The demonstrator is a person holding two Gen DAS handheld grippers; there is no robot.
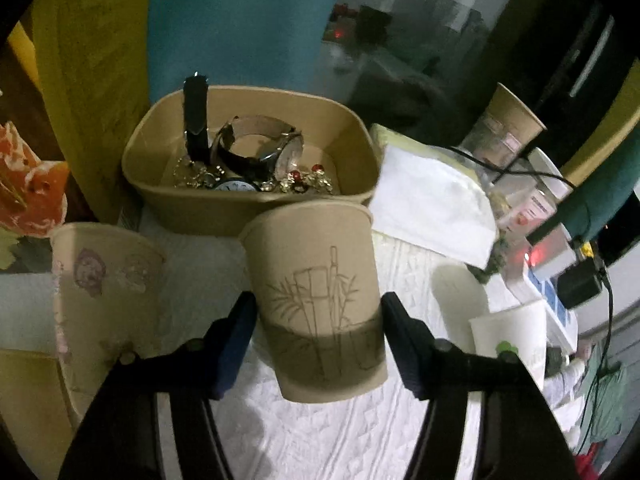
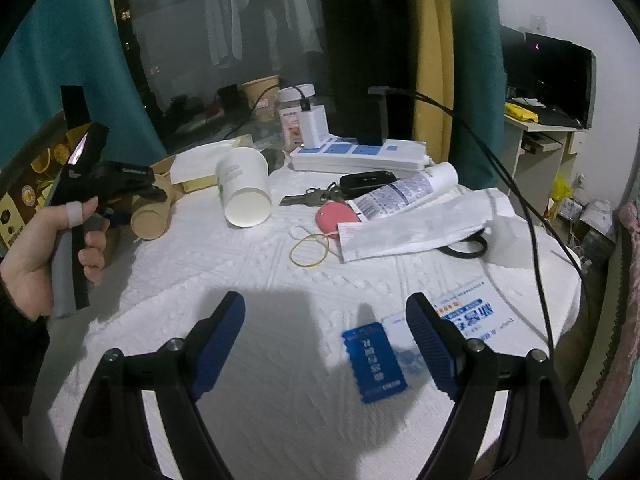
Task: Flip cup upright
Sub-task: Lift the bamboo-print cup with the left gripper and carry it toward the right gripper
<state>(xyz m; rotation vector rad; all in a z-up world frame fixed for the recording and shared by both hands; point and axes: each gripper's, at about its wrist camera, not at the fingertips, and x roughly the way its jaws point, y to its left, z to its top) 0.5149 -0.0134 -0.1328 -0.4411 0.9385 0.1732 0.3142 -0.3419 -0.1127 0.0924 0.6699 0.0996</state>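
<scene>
One brown cup (image 1: 316, 300) sits between my left gripper's (image 1: 318, 344) fingers, lifted before the bowl (image 1: 160, 184), mouth tilted away; righting remains. My right gripper (image 2: 324, 344) spreads empty.

Left gripper (image 1: 318, 336) seemingly clamped; right gripper (image 2: 325, 344) spread wide, unladen.

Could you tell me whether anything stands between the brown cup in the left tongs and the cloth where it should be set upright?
Nothing visible does. The brown cup sits between the left tongs, with bare white cloth below it. The floral cup and tan tub only flank that spot.
</scene>
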